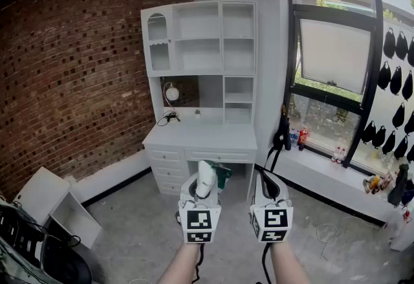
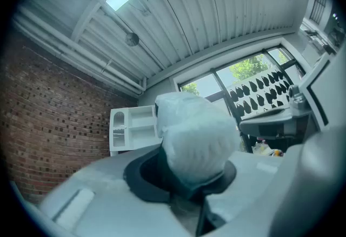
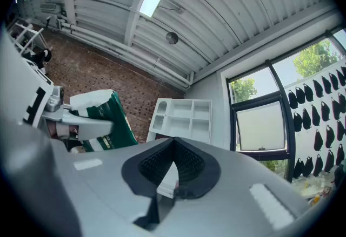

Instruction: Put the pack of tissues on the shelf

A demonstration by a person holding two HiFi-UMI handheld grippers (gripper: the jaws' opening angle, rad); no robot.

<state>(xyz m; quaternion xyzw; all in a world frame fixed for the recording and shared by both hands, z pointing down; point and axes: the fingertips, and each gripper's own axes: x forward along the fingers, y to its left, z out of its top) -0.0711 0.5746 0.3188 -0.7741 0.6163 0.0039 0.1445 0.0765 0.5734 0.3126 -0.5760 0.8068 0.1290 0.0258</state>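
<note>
At the bottom of the head view, nearest the camera, the person's forearms (image 1: 183, 268) hold the two grippers side by side above the grey floor (image 1: 139, 231). The left gripper (image 1: 204, 191) has its jaws partly closed on the pack of tissues (image 1: 207, 179). The pack stands up out of the jaws, white with a green wrapper showing on its right side. In the left gripper view its pale, plastic-wrapped end fills the gap between the jaws. The right gripper (image 1: 270, 187), just beside the left one, has its jaws pressed together with nothing between them.

Beyond both stands a white desk with drawers. Its surface (image 1: 200, 137) carries what looks like a small round lamp (image 1: 171, 93). The white shelf (image 1: 200, 37) rises above the desk, against the brick wall (image 1: 71, 63) and well apart from the pack. A window (image 1: 333, 56) is on the right.
</note>
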